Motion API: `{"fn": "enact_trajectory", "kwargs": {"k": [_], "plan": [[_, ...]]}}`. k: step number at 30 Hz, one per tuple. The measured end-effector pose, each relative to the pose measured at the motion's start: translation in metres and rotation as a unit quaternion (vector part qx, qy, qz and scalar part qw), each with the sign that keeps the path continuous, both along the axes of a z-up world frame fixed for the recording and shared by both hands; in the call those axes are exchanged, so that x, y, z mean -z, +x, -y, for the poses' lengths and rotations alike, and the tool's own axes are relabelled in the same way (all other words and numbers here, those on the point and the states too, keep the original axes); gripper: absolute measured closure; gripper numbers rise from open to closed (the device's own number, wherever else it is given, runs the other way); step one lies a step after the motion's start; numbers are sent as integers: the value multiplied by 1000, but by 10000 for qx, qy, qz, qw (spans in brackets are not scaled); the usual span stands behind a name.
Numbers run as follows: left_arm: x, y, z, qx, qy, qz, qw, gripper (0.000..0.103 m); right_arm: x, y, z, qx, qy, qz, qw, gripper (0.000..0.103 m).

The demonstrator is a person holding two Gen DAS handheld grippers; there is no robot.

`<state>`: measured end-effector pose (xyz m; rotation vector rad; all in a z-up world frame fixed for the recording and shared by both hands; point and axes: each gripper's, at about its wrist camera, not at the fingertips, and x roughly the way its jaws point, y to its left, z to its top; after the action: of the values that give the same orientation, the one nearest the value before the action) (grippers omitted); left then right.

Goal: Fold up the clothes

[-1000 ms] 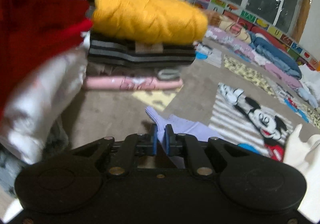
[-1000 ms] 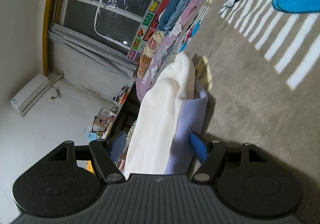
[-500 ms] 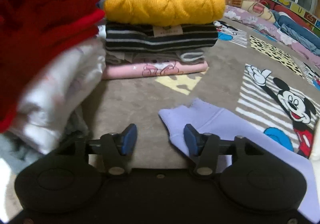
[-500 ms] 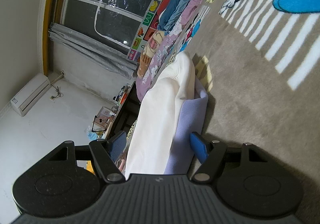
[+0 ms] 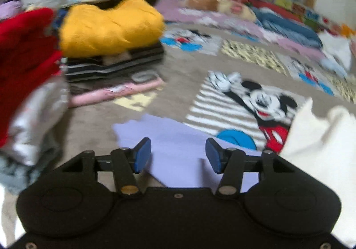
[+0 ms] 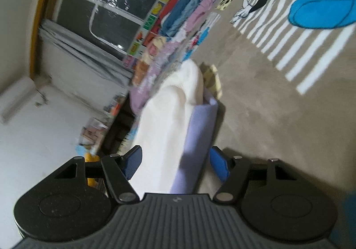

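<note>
Left hand-held gripper jaws spread wide; right hand-held gripper likewise.

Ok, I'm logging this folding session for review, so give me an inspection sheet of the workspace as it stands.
Surface: grey carpet with a cartoon mouse print.
Job's things: lilac garment lying flat; cream garment against it.
Clutter: stack of folded clothes, yellow sweater on top; red knit at left; bedding under the window.
Tongs: left tongs open over the lilac garment; right tongs open around both garments.
Cables: nothing seen.
Surroundings: dark window, grey curtain, white wall.
</note>
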<state>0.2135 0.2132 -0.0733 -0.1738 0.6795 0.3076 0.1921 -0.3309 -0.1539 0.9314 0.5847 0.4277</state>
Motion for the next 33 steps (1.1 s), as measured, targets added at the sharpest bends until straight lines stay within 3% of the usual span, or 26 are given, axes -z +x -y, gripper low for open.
{"fn": "enact_trajectory", "kwargs": {"k": [4,7,10,13,17,19,22,23,24,27,29,33], "plan": [[32,50,-15,-93,-145,-523,9985,47,-4,-13,-7,40,-292,-183,9994,36],[26,72,-32,-581,-114,-389,9975,45,-8,-16,-12,135,-435,-394,9982,36],[9,65,-44,-891,-483,-79,9948,46,-11,-18,-20,230,-607,-562,9963,35],[2,42,-38,-821,-978,102,9918,46,-13,-16,-30,298,-847,-663,9938,35],[0,4,-13,-557,-1681,451,9832,28,-17,-11,-41,489,-1108,-776,9896,37],[5,-11,4,-336,-2006,578,9774,26,-20,-6,-46,590,-1263,-816,9869,40],[20,-23,31,183,-2257,693,9716,25,-22,3,-53,709,-1423,-866,9835,51],[24,-25,39,344,-2269,683,9709,25,-22,5,-55,734,-1462,-881,9826,61],[27,-22,47,484,-2175,617,9729,25,-23,7,-58,752,-1527,-844,9818,73],[28,-10,61,753,-1942,568,9764,25,-30,12,-68,803,-1739,-700,9790,91],[27,-8,64,979,-2144,636,9697,25,-39,13,-78,871,-1877,-514,9770,92],[29,-6,65,1139,-2210,645,9664,24,-63,18,-105,831,-2194,-124,9720,93]]}}
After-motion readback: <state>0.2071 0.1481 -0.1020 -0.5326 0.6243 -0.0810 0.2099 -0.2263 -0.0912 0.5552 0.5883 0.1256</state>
